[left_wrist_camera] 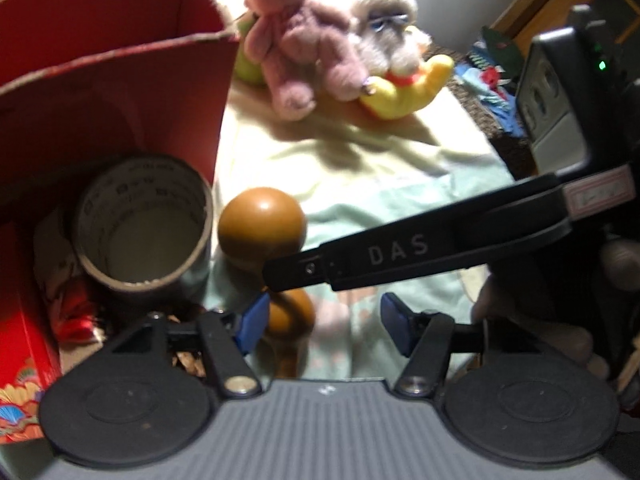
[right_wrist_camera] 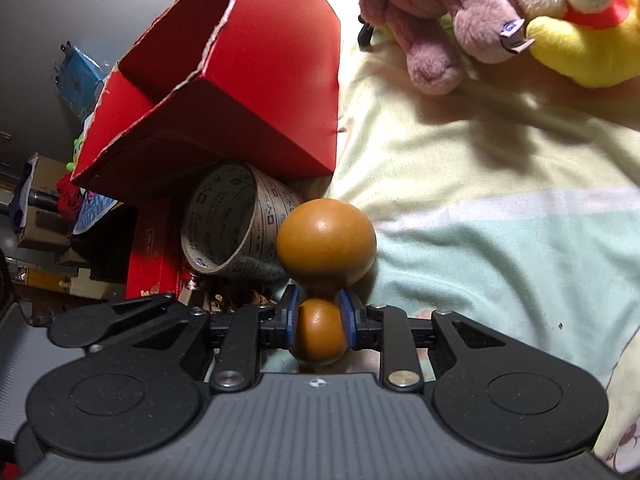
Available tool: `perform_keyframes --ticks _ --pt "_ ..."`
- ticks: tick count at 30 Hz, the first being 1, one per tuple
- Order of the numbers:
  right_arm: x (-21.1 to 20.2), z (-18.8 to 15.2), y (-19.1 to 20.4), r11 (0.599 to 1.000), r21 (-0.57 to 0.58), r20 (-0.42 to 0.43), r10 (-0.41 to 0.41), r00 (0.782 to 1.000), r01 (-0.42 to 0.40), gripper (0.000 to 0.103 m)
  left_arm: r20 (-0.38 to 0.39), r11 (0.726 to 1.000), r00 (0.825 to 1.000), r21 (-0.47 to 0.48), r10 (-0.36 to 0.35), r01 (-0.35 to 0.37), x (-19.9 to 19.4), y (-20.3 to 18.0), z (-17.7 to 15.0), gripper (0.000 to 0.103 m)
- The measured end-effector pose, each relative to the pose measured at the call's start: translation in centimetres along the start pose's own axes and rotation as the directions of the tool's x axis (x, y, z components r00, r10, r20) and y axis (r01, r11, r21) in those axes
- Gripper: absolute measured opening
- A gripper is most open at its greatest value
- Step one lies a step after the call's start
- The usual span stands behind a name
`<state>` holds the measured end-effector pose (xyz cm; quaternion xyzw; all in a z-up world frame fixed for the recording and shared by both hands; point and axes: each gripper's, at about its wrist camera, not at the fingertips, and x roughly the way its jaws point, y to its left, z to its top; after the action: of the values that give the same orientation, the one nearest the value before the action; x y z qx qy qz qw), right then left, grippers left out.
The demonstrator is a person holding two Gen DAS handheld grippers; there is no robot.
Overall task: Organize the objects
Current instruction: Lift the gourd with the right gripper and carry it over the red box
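Note:
My right gripper [right_wrist_camera: 319, 322] is shut on a brown wooden gourd-shaped toy [right_wrist_camera: 326, 240], gripping its small lower ball, the big ball pointing forward. The same toy [left_wrist_camera: 262, 226] shows in the left wrist view, with the right gripper's black arm [left_wrist_camera: 420, 252] crossing over it. My left gripper [left_wrist_camera: 324, 322] is open and empty, just behind the toy. A red cardboard box [left_wrist_camera: 120, 92] stands at the left with a roll of tape [left_wrist_camera: 144, 220] in it; the box [right_wrist_camera: 248, 92] and the tape [right_wrist_camera: 232, 224] also show in the right wrist view.
A pink plush [left_wrist_camera: 296, 44], a white plush [left_wrist_camera: 384, 28] and a yellow plush [left_wrist_camera: 412, 84] lie at the far end of a pale yellow-and-green blanket [left_wrist_camera: 380, 168]. Clutter and a grey device [left_wrist_camera: 560, 104] are at the right.

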<state>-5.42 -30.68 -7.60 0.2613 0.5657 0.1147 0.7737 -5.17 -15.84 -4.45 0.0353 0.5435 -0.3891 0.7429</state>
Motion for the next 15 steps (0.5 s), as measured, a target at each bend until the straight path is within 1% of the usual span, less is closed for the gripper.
perform_keyframes --ticks 7,9,12,15 --pt "0.7 0.7 -0.8 0.999 0.003 -0.041 0.051 0.998 -0.051 0.031 0.008 0.995 0.999 -0.094 0.033 -0.032 0.7 0.8 0.7 0.062" --pt "1.2 1.2 -0.8 0.999 0.002 -0.059 0.053 0.997 -0.053 0.031 0.007 0.992 0.999 -0.118 0.038 -0.037 1.0 1.2 0.8 0.062" --pt "1.6 1.4 -0.8 0.998 -0.003 -0.07 0.062 0.996 -0.063 0.032 0.018 0.99 0.998 -0.129 0.063 -0.06 1.5 1.2 0.9 0.062" --pt "1.7 1.8 -1.6 0.996 0.028 -0.078 0.085 0.993 -0.083 0.032 0.021 0.988 0.997 -0.133 0.077 -0.073 1.7 1.2 1.1 0.062"
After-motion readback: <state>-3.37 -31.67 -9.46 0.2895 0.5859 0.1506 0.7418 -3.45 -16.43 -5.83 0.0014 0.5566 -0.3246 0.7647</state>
